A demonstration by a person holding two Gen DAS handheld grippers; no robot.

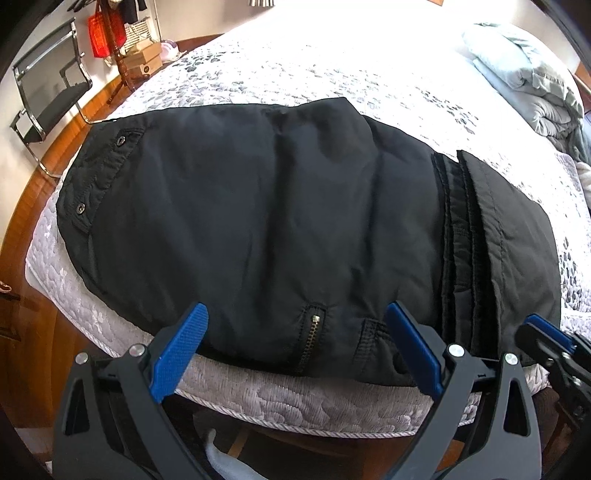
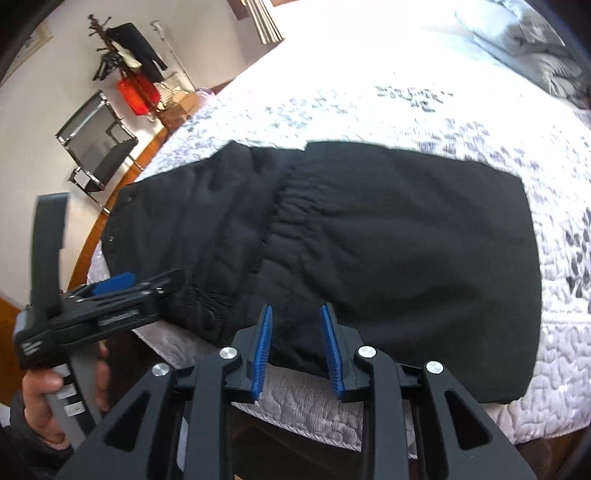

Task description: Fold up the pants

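Black pants lie folded flat on the bed, snaps at the left end, a zip pocket near the front edge, the waistband at the right. In the right wrist view the pants show the gathered elastic waistband in the middle. My left gripper is wide open just above the pants' near edge, holding nothing. It also shows in the right wrist view. My right gripper is partly open at the near edge of the pants, empty. It shows at the right edge of the left wrist view.
The white quilted bedspread covers the bed. A folded grey duvet lies at the far right. A black chair, a coat stand with a red bag and boxes stand on the wooden floor at the left.
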